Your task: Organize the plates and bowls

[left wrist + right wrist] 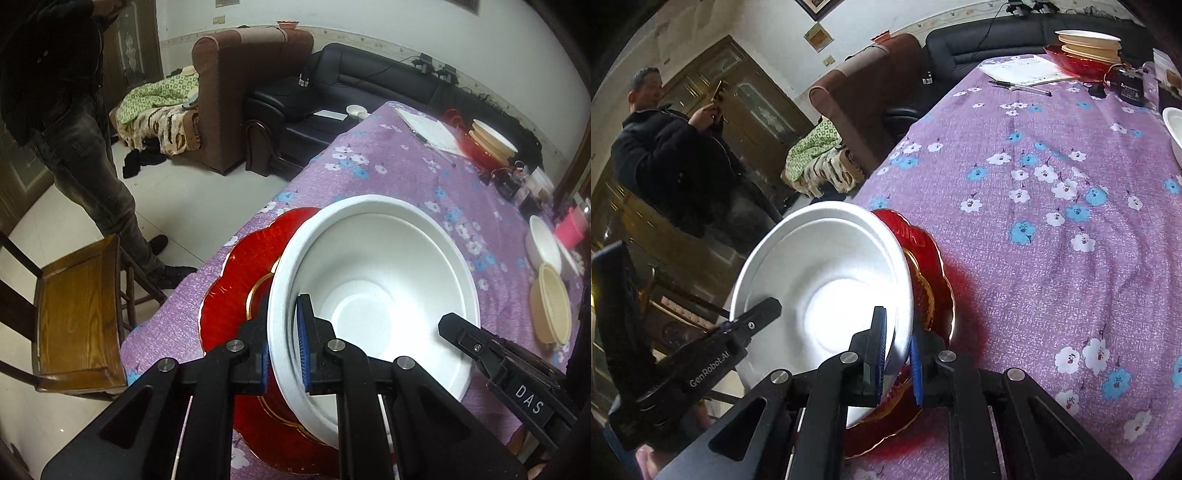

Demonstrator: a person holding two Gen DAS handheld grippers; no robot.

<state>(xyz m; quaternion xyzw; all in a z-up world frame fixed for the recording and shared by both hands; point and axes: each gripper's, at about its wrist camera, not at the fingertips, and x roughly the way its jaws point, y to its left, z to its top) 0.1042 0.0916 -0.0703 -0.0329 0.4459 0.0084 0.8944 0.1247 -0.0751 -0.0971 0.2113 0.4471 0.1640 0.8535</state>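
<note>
Purple floral tablecloth [1052,155] w/ red plate [236,280], sofas [369,81] behind

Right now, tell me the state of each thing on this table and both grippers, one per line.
White bowl: tilted, rim pinched from both sides.
Red plate: on the tablecloth, under the bowl.
Left gripper: shut on the bowl's rim.
Right gripper: shut on the opposite rim.
Far stack of plates: piled at the table's far end.
Beige basket bowl: lying near another white bowl.
</note>
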